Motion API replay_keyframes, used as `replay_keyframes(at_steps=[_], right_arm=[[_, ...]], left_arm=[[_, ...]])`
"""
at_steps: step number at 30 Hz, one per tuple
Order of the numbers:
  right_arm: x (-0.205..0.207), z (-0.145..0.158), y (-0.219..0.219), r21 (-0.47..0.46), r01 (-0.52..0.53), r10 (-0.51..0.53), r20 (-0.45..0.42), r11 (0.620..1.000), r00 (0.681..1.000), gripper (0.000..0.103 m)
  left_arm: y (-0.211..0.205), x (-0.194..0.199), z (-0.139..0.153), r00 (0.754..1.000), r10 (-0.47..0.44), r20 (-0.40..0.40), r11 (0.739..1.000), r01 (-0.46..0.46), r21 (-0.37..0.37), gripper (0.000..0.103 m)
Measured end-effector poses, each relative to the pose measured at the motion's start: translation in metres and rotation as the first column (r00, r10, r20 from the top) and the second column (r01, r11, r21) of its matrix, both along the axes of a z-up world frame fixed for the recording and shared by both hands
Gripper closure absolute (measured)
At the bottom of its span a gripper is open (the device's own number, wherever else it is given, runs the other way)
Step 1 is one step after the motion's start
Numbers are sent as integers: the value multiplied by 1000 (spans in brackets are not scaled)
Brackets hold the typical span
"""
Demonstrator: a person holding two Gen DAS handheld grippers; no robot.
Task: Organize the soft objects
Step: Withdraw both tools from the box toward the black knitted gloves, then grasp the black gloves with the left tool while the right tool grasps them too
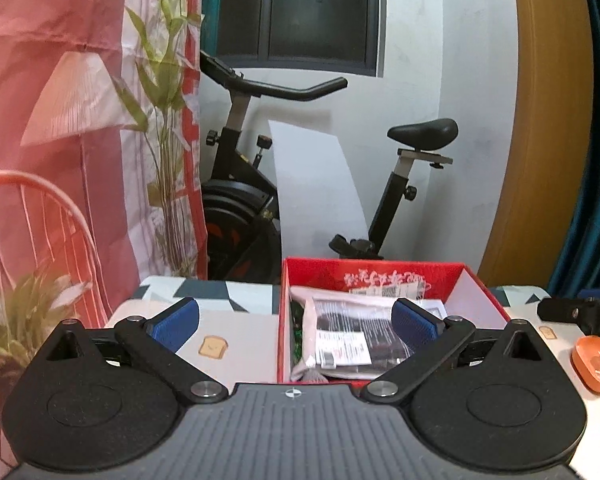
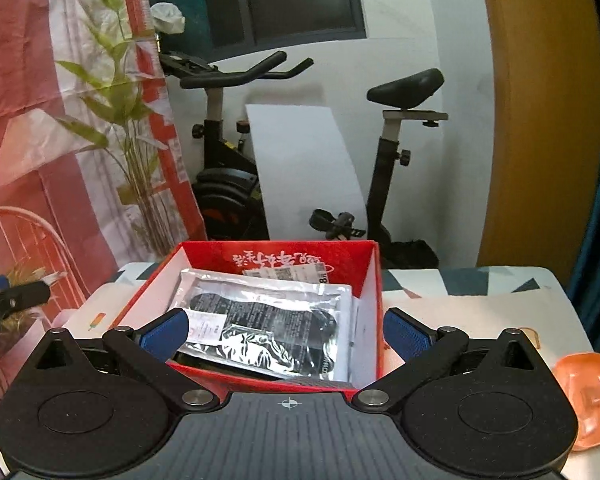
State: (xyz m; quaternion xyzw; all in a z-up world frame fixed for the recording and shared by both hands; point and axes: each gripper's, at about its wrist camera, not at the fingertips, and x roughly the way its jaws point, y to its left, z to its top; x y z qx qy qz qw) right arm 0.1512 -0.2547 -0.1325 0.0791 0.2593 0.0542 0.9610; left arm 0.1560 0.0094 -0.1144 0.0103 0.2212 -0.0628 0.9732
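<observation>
I find the bagged insoles [image 2: 268,330] lying flat in the red box [image 2: 374,304], which stands on the desk [image 2: 480,304], far of centre. My left tongs [image 1: 296,322] and right tongs [image 2: 286,330] both stand wide and hold nothing; the right pair straddles the box's near-right wall. An orange dish [image 2: 586,392] sits near right. Risk, in my judgement: the slick bag may slide from the pads, and a pad may catch the wall and drag the box.

Home rm; exercise bike [image 1: 260,184] by window [image 1: 300,12] w/ printed curtain [image 1: 80,120]; desk [image 2: 460,300] w/ patterned cloth.
</observation>
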Motion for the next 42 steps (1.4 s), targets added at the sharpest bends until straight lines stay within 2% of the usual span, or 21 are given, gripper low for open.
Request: replay_keyframes(at_steps=[8, 16, 23, 25, 27, 30, 34, 36, 40, 42], right_arm=[[-11, -13, 0, -18, 9, -9, -8, 1000, 1000, 0], [-18, -58, 13, -61, -17, 11, -94, 998, 996, 0], [-25, -103, 33, -48, -129, 119, -170, 991, 978, 1], [-25, -112, 41, -50, -154, 142, -192, 987, 971, 6], [-27, -120, 48, -51, -192, 177, -216, 980, 960, 11], [-29, -129, 57, -48, -241, 223, -240, 969, 945, 16], [-32, -142, 66, -55, -273, 249, -274, 960, 929, 24], [-33, -147, 69, -49, -282, 256, -293, 958, 921, 25], [-32, -155, 71, -44, -294, 266, -314, 955, 911, 26], [-32, -157, 70, -39, -293, 266, -320, 955, 909, 26]], left_arm=[[2, -14, -22, 998, 4, -61, 1000, -4, 6, 0], [8, -24, -63, 984, -1, -181, 1000, 5, 26, 0], [12, -38, -104, 952, -24, -305, 1000, 27, 4, 4], [14, -36, -112, 940, -33, -340, 999, 26, -24, 7], [16, -34, -120, 926, -44, -374, 998, 25, -55, 16], [16, -36, -131, 909, -63, -413, 996, 34, -76, 23], [10, -40, -150, 876, -99, -471, 993, 56, -104, 29], [9, -42, -159, 861, -108, -497, 991, 57, -118, 31], [16, -40, -170, 844, -102, -526, 988, 23, -155, 34], [20, -39, -172, 842, -96, -530, 986, 8, -165, 39]])
